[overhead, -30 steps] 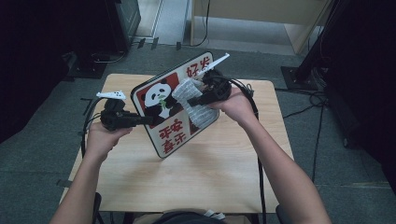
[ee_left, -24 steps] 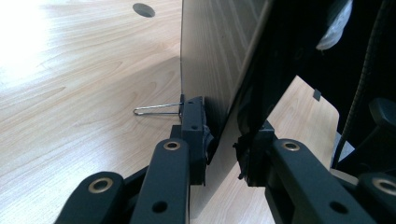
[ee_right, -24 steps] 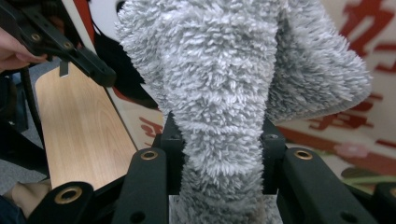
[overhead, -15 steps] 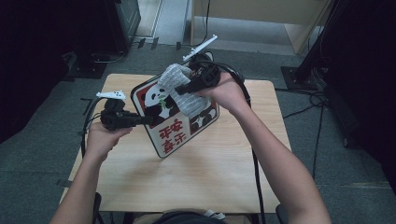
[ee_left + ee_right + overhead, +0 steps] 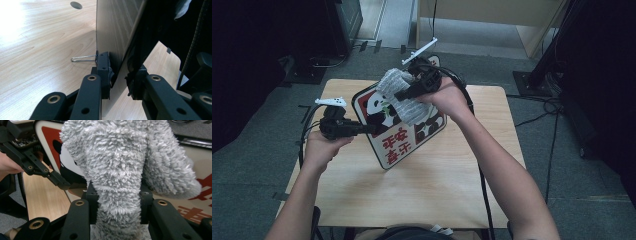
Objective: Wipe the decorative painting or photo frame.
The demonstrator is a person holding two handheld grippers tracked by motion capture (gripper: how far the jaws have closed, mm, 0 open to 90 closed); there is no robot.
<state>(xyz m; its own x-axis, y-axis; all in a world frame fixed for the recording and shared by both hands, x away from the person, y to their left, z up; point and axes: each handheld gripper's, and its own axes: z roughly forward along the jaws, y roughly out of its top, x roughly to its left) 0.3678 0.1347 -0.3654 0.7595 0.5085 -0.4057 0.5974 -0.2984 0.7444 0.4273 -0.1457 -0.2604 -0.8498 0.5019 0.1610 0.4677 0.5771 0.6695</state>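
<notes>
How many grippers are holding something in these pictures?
2. The left gripper clamps the left edge of the panda sign, held tilted above the table. The right gripper grips the grey fluffy cloth against the sign's face.

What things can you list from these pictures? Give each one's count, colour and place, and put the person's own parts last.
Panda sign board: one, white with red and black print, tilted up on the table, edge clamped by the left gripper.
Fluffy cloth: one, grey, against the board's face, pinched in the right gripper.
Table: one, light wood, centre.
Floor: grey, around the table.
Left gripper: one, black, left of the board.
Right gripper: one, black, over the board's top.
Hands: two, one on each gripper.
</notes>
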